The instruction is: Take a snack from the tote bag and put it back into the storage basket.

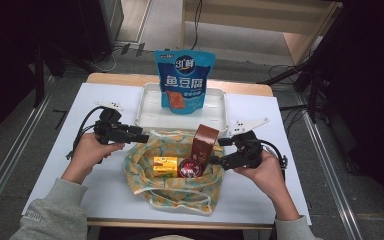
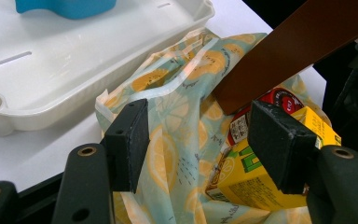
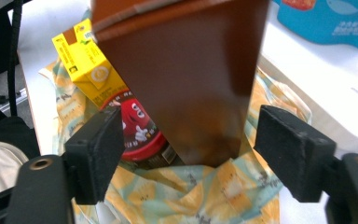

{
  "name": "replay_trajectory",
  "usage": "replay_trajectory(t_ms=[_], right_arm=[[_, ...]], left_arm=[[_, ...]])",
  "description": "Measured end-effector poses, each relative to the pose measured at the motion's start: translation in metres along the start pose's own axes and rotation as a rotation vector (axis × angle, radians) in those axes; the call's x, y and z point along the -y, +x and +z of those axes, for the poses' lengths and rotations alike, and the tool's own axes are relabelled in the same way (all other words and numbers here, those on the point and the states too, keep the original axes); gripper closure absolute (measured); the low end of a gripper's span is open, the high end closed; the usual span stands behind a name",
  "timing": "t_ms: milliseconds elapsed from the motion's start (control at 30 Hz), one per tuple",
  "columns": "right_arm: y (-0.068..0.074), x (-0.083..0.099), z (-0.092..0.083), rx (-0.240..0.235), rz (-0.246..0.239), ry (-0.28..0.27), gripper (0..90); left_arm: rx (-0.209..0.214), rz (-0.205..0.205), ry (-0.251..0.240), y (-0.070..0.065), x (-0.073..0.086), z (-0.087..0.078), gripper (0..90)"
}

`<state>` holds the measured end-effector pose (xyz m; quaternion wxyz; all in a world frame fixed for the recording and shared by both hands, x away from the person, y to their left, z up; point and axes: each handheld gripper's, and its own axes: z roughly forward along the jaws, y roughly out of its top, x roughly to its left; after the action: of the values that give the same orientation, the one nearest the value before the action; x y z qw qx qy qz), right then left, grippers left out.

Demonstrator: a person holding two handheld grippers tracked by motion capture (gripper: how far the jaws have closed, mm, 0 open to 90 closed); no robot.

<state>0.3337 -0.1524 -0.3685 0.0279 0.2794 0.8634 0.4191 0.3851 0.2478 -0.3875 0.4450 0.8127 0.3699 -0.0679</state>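
A lemon-print cloth bag (image 1: 180,192) lies open on the white table. Inside it are a yellow box (image 1: 165,166), a red round tin (image 1: 190,169) and a tall brown carton (image 1: 204,142) that stands tilted. My left gripper (image 1: 142,136) is at the bag's left rim. In the left gripper view it (image 2: 198,140) is open, with the bag's cloth (image 2: 172,154) lying loose between the wide jaws. My right gripper (image 1: 219,150) is at the carton's right side. In the right gripper view it (image 3: 189,158) is open, and the carton (image 3: 182,70) stands between the pads without being pressed.
A white tray (image 1: 215,117) sits just behind the bag, with a blue snack pouch (image 1: 184,82) standing in it. Bare white tabletop (image 1: 105,190) lies to either side of the bag. The table's front edge is close under the bag.
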Motion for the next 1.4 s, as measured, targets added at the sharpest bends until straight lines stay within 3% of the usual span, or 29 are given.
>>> replay_trajectory(t_ms=[867, 1000, 1200, 1400], right_arm=[[0.004, -0.036, 0.020, 0.003, -0.034, 0.021, 22.2], [0.006, -0.041, 0.022, 0.004, -0.043, 0.020, 25.0], [0.006, -0.044, 0.020, 0.017, -0.074, 0.007, 37.5], [0.003, -0.043, 0.019, 0.033, -0.054, -0.006, 40.2]], left_arm=[[-0.006, 0.012, -0.023, 0.000, -0.001, -0.003, 38.4], [-0.007, 0.017, -0.018, -0.001, -0.001, -0.003, 38.3], [-0.011, 0.010, -0.021, 0.000, -0.001, -0.005, 38.3], [0.000, 0.006, -0.020, 0.000, -0.001, -0.004, 38.1]])
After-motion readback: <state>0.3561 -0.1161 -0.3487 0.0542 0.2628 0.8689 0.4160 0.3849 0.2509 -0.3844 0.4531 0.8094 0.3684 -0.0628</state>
